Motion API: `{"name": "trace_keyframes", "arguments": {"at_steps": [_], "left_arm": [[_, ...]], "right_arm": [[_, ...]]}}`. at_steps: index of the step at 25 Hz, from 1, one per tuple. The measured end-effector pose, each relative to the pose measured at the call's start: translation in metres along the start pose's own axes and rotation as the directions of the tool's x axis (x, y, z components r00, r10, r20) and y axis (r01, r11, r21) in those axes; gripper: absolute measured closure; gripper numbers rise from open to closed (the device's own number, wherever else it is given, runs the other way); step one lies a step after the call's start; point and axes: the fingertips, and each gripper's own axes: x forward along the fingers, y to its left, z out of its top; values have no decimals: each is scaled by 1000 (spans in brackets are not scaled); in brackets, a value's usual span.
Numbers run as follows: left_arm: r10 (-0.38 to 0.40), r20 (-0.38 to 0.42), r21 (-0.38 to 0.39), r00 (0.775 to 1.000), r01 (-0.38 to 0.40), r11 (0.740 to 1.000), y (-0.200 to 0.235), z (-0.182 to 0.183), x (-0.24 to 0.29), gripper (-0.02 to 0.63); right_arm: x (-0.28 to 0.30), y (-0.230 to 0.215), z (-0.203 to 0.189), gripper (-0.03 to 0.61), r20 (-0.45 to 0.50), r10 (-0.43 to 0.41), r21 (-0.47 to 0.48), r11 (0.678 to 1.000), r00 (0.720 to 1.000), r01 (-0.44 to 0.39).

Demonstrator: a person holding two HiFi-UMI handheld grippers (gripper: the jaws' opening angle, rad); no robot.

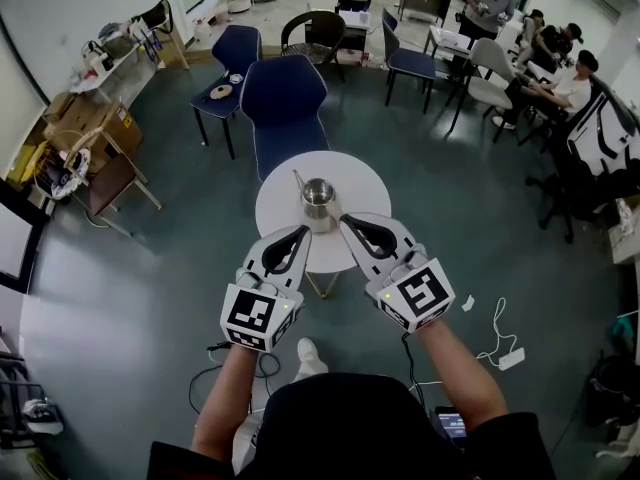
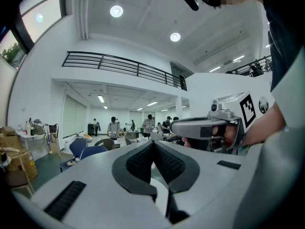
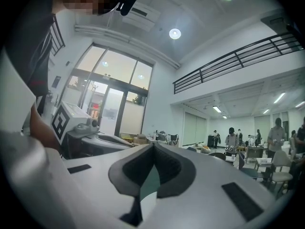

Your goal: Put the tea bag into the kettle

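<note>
Head view, left to right: cardboard boxes (image 1: 92, 120) stand against the wall at far left, and a blue chair (image 1: 283, 106) faces the far side of the round white bench (image 1: 365, 183). I hold the left claw (image 1: 304, 232) over the near edge of the bench, its marker cube (image 1: 258, 316) toward me and its tip aimed at the kettle (image 1: 318, 199). The left gripper view shows this left claw (image 2: 153, 143) with its two dark pads pressed together at the tip and nothing caught between them. The metal kettle stands upright at about the middle of the bench, its mouth open to the camera. Just right of it is the right claw (image 1: 344, 219), angled inward so that the two claws flank the kettle, both near it; I cannot tell whether either touches it. In the right gripper view the right claw (image 3: 153, 146) is likewise pressed together and empty, with a strip of green floor and white bench showing below the tip. I cannot make out the tea bag in any view. Farther right, a white cable (image 1: 497, 340) lies on the green floor (image 1: 150, 268), and seated people (image 1: 560, 76) fill the upper right corner.
</note>
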Motion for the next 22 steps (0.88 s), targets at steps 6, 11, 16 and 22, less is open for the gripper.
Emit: {"name": "trace_keyframes", "arguments": {"at_steps": [6, 11, 16, 22], "left_arm": [[16, 2, 18, 1000, -16, 1000, -34, 7, -16, 598], [37, 10, 20, 999, -38, 999, -55, 12, -36, 598], [58, 12, 31, 998, -58, 998, -77, 15, -52, 598], [75, 13, 34, 997, -75, 997, -105, 15, -76, 598]], "right_arm": [[-32, 14, 6, 561, 14, 16, 2, 1000, 1000, -16], [-56, 30, 11, 561, 22, 31, -2, 1000, 999, -31], [-79, 42, 16, 560, 32, 51, -8, 999, 998, -50], [-107, 63, 20, 560, 36, 65, -14, 998, 997, -64]]}}
